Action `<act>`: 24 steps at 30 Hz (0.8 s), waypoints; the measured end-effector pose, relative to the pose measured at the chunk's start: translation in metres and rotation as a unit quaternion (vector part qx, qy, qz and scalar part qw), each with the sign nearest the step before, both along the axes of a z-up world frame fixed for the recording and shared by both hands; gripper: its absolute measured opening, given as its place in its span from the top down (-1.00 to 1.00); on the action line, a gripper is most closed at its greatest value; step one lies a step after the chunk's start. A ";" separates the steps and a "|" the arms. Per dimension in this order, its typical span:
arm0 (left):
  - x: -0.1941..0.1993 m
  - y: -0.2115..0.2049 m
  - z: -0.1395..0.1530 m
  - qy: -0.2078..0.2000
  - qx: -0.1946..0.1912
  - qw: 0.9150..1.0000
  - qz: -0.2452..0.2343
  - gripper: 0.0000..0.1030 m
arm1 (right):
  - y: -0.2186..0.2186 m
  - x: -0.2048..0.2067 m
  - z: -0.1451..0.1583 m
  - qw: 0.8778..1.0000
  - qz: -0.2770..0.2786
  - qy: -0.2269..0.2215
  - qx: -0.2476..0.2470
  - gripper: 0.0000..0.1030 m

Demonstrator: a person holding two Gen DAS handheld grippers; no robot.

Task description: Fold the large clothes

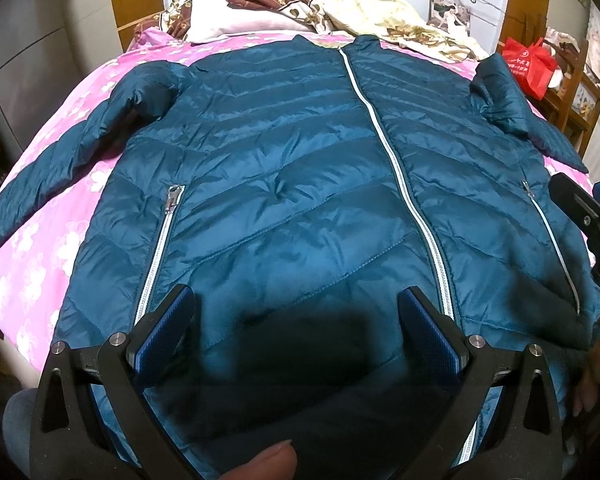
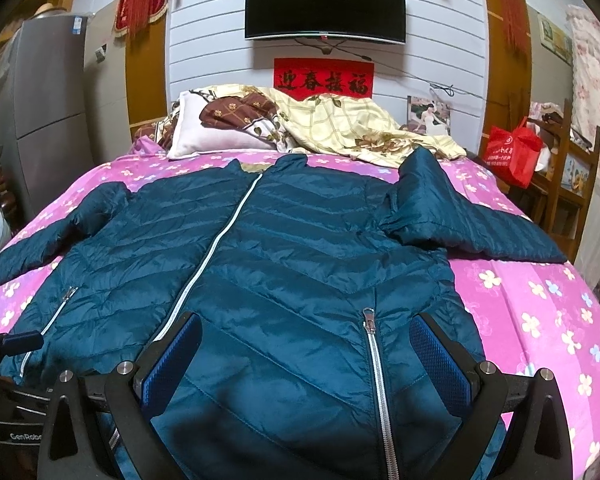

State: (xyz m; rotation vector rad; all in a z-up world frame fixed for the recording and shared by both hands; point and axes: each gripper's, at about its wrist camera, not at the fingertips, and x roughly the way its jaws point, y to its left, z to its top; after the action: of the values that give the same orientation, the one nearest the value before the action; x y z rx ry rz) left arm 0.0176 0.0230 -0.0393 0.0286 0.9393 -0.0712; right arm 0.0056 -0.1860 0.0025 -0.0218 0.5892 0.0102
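A teal quilted puffer jacket [image 1: 284, 184] lies flat and front-up on the bed, zipped with a white centre zip, sleeves spread out to both sides. It also shows in the right wrist view [image 2: 300, 264]. My left gripper [image 1: 296, 312] is open, hovering just over the jacket's hem left of the centre zip. My right gripper [image 2: 306, 340] is open, over the hem on the right half, its fingers either side of the pocket zip [image 2: 370, 332]. The right gripper also shows at the edge of the left wrist view [image 1: 592, 216].
The bed has a pink flowered sheet [image 2: 540, 320]. A pillow [image 2: 212, 132] and a crumpled quilt [image 2: 340, 128] lie at the head. A red bag [image 2: 512, 152] sits on a wooden rack to the right. A grey cabinet [image 2: 48, 104] stands on the left.
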 end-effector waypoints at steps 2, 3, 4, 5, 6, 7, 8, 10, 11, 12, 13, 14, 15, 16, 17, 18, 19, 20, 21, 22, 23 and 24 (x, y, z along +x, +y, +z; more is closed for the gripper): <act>0.003 -0.001 0.000 0.001 0.004 1.000 -0.002 -0.99 | 0.001 -0.001 0.000 1.000 -0.001 -0.001 0.002 -1.00; 0.006 -0.001 0.002 0.000 0.007 1.000 -0.002 -0.99 | 0.000 -0.001 0.001 1.000 -0.003 -0.001 0.005 -1.00; 0.010 0.000 0.004 0.000 0.009 1.000 -0.004 -0.99 | 0.000 -0.001 0.001 1.000 -0.004 -0.001 0.007 -1.00; 0.017 0.001 0.007 0.001 0.009 1.000 -0.004 -0.99 | -0.001 -0.001 0.001 1.000 -0.004 -0.001 0.010 -1.00; 0.025 0.004 0.011 0.006 0.002 1.000 -0.004 -0.99 | -0.001 0.001 0.001 1.000 -0.004 -0.001 0.012 -1.00; 0.032 0.007 0.014 0.011 -0.003 1.000 -0.004 -0.99 | -0.001 0.002 0.001 1.000 -0.004 0.001 0.014 -1.00; 0.042 0.010 0.019 0.012 -0.009 1.000 -0.005 -0.99 | -0.001 0.005 0.001 1.000 -0.002 0.003 0.015 -1.00; 0.062 0.016 0.026 0.004 -0.010 1.000 0.001 -0.99 | 0.000 0.014 0.002 1.000 -0.001 0.008 0.015 -1.00; 0.073 0.018 0.027 -0.002 0.000 1.000 0.005 -0.99 | -0.001 0.020 0.003 1.000 -0.006 0.011 0.019 -1.00; 0.083 0.020 0.025 -0.004 0.003 1.000 0.005 -0.99 | -0.001 0.026 0.005 1.000 -0.010 0.015 0.025 -1.00; 0.091 0.022 0.023 -0.001 0.001 1.000 0.003 -0.99 | -0.001 0.032 0.006 0.999 -0.008 0.017 0.033 -1.00; 0.100 0.025 0.017 0.003 -0.003 1.000 0.001 -0.99 | 0.001 0.042 0.008 0.999 -0.002 0.022 0.046 -1.00; 0.108 0.027 0.011 0.007 -0.004 1.000 0.001 -0.99 | 0.003 0.049 0.009 0.999 0.000 0.023 0.048 -1.00; 0.115 0.031 0.005 0.011 -0.001 1.000 0.005 -0.99 | 0.007 0.057 0.009 0.999 0.002 0.023 0.038 -1.00; 0.119 0.033 0.001 0.013 0.003 1.000 0.012 -0.99 | 0.013 0.062 0.008 0.999 0.004 0.021 0.026 -1.00; 0.125 0.038 -0.005 0.015 0.005 1.000 0.023 -0.99 | 0.016 0.067 0.004 1.000 0.006 0.023 0.018 -1.00; 0.128 0.041 -0.008 0.014 0.002 0.999 0.030 -0.99 | 0.018 0.070 -0.001 1.000 0.007 0.026 0.013 -1.00; 0.131 0.046 -0.012 0.013 -0.003 0.999 0.038 -0.99 | 0.019 0.074 -0.011 0.999 0.007 0.036 0.010 -1.00; 0.132 0.049 -0.015 0.012 -0.008 0.999 0.042 -0.99 | 0.019 0.075 -0.017 0.999 0.004 0.047 0.010 -1.00; 0.133 0.052 -0.019 0.012 -0.013 0.999 0.041 -0.99 | 0.019 0.079 -0.024 0.998 -0.003 0.066 0.008 -1.00; 0.134 0.052 -0.022 0.011 -0.013 0.999 0.038 -0.99 | 0.019 0.080 -0.024 0.998 -0.004 0.068 0.007 -1.00; 0.135 0.051 -0.022 0.010 -0.009 0.999 0.036 -0.99 | 0.019 0.079 -0.024 0.998 -0.002 0.063 0.006 -1.00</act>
State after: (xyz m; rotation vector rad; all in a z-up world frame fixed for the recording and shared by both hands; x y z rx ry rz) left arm 0.1521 0.0743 -0.0618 -0.0236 0.9592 -0.0136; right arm 0.0849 -0.1671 -0.0213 -0.0096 0.7159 0.0119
